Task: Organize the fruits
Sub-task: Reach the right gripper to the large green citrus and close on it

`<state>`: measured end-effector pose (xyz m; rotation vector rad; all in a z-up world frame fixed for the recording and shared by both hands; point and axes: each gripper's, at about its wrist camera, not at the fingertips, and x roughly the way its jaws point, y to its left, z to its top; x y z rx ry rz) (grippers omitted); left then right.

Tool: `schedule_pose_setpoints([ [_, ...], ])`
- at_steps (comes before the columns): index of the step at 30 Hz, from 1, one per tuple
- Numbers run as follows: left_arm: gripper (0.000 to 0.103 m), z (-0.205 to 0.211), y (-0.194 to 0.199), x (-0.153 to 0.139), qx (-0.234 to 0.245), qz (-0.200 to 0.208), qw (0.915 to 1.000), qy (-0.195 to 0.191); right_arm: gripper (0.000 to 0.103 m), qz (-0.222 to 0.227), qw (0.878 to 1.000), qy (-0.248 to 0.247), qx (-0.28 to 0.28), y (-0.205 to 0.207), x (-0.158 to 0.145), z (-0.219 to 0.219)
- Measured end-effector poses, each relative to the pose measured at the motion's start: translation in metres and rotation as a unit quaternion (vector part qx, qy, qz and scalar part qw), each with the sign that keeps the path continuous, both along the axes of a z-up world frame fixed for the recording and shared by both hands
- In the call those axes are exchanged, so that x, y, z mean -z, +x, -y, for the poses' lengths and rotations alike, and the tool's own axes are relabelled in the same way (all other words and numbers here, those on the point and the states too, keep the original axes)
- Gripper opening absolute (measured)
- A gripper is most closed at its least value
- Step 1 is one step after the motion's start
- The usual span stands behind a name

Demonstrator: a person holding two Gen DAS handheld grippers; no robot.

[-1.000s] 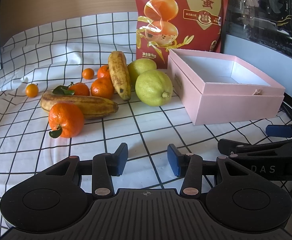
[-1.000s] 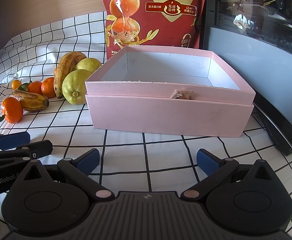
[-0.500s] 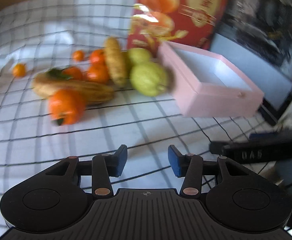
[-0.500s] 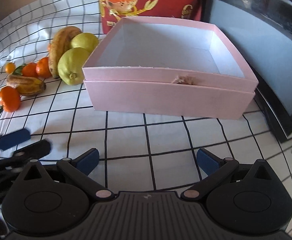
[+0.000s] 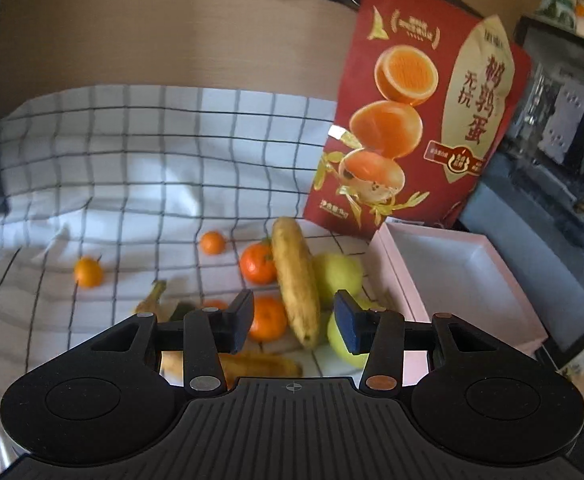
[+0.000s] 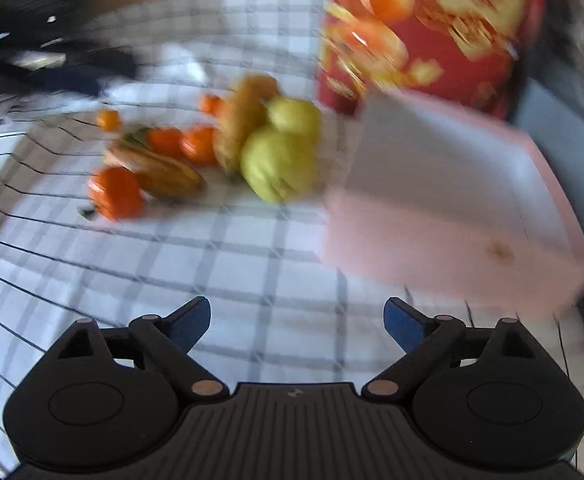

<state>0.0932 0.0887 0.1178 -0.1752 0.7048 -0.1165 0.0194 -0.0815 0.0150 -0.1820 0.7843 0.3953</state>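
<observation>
My left gripper (image 5: 293,322) and right gripper (image 6: 296,325), both empty, are closing above the fruit beside the open pink cardboard box (image 5: 487,304).

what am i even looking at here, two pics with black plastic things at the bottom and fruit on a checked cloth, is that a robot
No robot: a person holds a two-finger claw in each hand, and each claw carries a wide-angle camera looking out along its fingers. One picture is from the left claw, the other, blurred by motion, from the right claw. Both claws are empty, with jaws closing a little on nothing.

On the checked cloth lie bananas, small oranges and green-yellow fruits. Beside them stands an empty pink box, and behind it a red snack bag. Presumably the fruit is to go into the box.
</observation>
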Motion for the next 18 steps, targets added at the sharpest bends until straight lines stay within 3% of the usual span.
schedule_pose_setpoints([
  [2, 0.049, 0.007, 0.014, 0.002, 0.025, 0.001, 0.9997, -0.008, 0.095, 0.028, 0.999, -0.015, -0.04, 0.001, -0.009, -0.012],
  [4, 0.05, 0.01, 0.016, 0.006, 0.033, 0.04, 0.9986, -0.01, 0.095, 0.054, 0.997, -0.025, -0.052, 0.001, -0.016, -0.015],
  [6, 0.049, 0.006, 0.006, 0.012, 0.004, 0.075, 0.9971, -0.009, 0.095, 0.082, 0.995, -0.037, -0.041, 0.004, -0.022, -0.014],
  [8, 0.049, -0.01, -0.012, 0.023, -0.031, 0.092, 0.9946, -0.035, 0.092, 0.099, 0.993, -0.059, -0.03, 0.01, -0.024, -0.016],
  [11, 0.048, -0.031, -0.034, 0.046, -0.076, 0.078, 0.9916, -0.07, 0.08, 0.09, 0.99, -0.098, -0.043, 0.024, -0.027, -0.024],
  [14, 0.048, -0.046, -0.045, 0.064, -0.106, 0.039, 0.9877, -0.108, 0.079, 0.102, 0.985, -0.13, -0.058, 0.036, -0.024, -0.039],
  [18, 0.048, -0.049, -0.065, 0.066, -0.103, 0.015, 0.9892, -0.103, 0.079, 0.097, 0.98, -0.162, -0.064, 0.06, -0.011, -0.061],
])
